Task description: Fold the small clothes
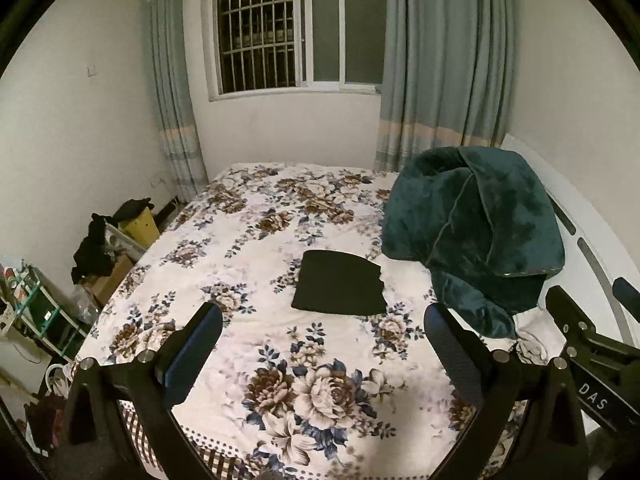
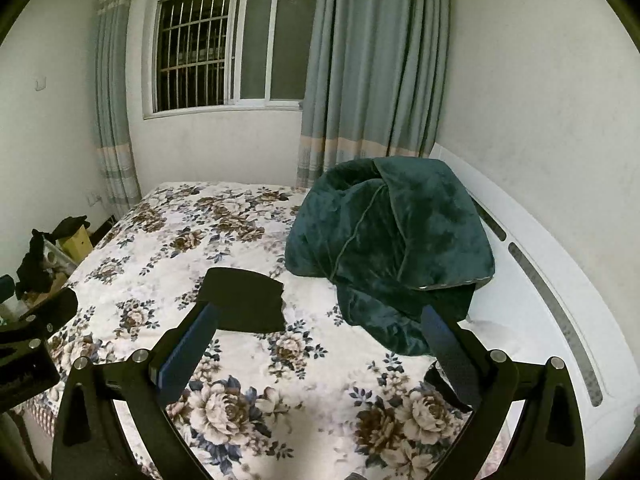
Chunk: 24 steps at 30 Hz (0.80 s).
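Black garment [image 1: 339, 289] lay folded flat mid-bed on the floral sheet [image 1: 280, 380], green blanket [image 1: 472, 240] heaped at its 2 o'clock. Left gripper [image 1: 324, 328] and right gripper [image 2: 320, 328] hovered with jaws spread wide, empty.

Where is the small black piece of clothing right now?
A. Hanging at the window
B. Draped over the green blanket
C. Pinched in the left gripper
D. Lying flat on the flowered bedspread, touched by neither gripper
D: the black garment lies flat on the flowered bedspread, beside the green blanket, while the left gripper and right gripper are open and away from it.
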{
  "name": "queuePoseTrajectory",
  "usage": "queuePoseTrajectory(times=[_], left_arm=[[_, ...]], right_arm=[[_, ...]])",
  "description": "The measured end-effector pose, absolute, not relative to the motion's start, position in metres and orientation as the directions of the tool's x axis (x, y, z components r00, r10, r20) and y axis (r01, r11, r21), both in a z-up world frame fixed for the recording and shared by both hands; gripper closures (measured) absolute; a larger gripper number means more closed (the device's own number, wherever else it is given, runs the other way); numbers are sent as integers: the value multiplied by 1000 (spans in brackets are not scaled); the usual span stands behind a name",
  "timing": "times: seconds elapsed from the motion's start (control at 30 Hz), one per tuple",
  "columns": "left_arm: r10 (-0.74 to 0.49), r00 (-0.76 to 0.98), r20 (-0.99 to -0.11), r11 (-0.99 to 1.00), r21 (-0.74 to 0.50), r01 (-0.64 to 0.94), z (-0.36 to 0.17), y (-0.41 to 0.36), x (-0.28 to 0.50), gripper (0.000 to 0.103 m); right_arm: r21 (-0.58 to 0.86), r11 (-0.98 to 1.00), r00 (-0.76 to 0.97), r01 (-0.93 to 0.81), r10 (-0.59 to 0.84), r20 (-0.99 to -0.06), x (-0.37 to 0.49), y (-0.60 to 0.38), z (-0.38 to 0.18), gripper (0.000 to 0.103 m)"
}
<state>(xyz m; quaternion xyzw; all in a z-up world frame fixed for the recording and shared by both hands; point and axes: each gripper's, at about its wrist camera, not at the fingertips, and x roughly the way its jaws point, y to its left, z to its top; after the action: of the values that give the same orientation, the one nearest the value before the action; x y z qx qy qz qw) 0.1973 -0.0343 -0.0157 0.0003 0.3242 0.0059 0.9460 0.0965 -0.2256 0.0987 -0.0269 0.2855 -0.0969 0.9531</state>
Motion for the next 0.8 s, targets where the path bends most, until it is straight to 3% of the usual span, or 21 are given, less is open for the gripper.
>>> queuePoseTrajectory(times=[0.8], left_arm=[[34, 789, -613, 999, 4, -41, -14, -22, 194, 0]], right_arm=[[-107, 987, 825, 118, -158, -543, 114, -223, 102, 0]])
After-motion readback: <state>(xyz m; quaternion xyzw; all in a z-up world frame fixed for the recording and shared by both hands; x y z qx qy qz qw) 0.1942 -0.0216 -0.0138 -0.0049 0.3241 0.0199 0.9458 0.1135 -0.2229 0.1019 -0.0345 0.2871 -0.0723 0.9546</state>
